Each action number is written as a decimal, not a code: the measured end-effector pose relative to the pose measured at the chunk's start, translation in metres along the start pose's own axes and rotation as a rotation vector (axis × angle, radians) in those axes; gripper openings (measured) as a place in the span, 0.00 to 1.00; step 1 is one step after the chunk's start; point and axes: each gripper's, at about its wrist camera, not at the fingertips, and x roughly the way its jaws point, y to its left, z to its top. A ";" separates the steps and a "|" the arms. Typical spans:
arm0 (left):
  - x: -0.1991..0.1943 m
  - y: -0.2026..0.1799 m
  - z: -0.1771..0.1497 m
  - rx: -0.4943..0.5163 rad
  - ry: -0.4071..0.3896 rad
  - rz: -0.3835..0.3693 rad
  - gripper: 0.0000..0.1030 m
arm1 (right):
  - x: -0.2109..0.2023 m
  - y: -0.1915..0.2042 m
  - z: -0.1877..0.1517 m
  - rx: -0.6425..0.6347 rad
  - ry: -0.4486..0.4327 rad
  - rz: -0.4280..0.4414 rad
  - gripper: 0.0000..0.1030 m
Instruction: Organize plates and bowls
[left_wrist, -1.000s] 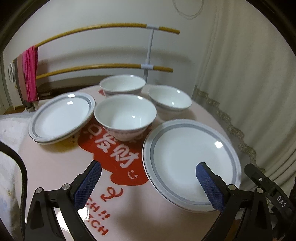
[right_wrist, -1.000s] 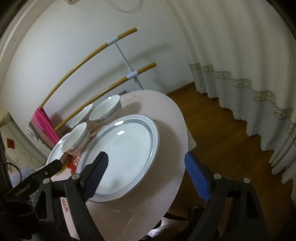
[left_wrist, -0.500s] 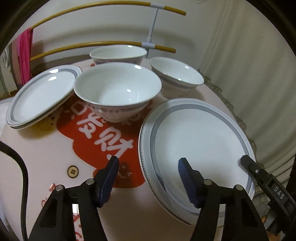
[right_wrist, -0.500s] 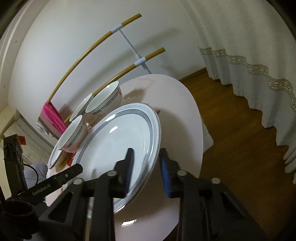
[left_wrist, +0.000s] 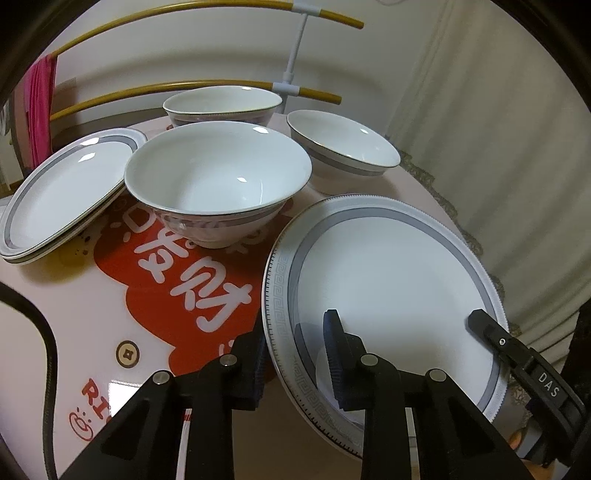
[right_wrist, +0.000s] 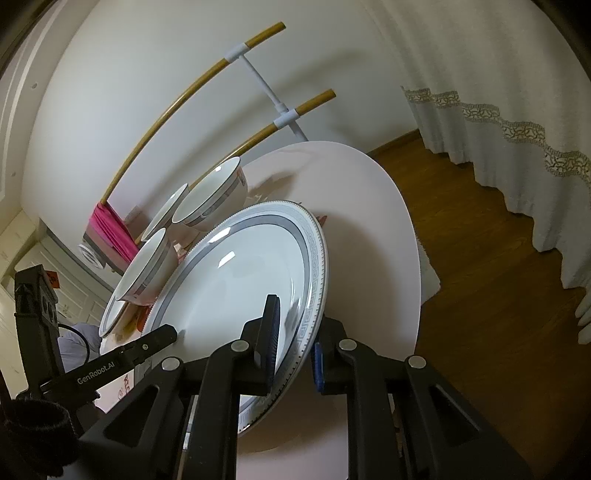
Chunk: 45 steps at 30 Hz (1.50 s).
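Both grippers pinch the large plate (left_wrist: 388, 280), lower right of the left view: left gripper (left_wrist: 295, 354) and right gripper (right_wrist: 295, 332) each closed on its rim. Next likely: lifting it level toward the 2 stacked plates (left_wrist: 62, 195), clearing 3 bowls (left_wrist: 218, 177).

Three bowls (left_wrist: 218, 184) ahead of left gripper; one large plate (left_wrist: 388, 280); two stacked smaller plates (left_wrist: 62, 192) far left.

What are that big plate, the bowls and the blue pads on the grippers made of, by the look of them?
Large plate: likely glazed porcelain, white and glossy with sharp glints and a printed grey band.
Nearest bowl: seemingly the same glazed ware, with a fine dark line at its rim.
Pads: probably ribbed rubber or soft plastic, matte blue; which one is unclear.
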 end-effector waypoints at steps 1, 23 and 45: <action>-0.001 0.000 0.000 0.000 -0.002 -0.002 0.23 | 0.000 0.000 0.000 0.001 -0.002 0.002 0.14; -0.050 -0.003 -0.018 0.065 -0.063 -0.068 0.16 | -0.021 0.006 -0.014 0.003 -0.024 -0.027 0.15; -0.178 0.095 -0.036 -0.016 -0.270 -0.078 0.16 | -0.054 0.123 -0.025 -0.158 -0.099 0.037 0.16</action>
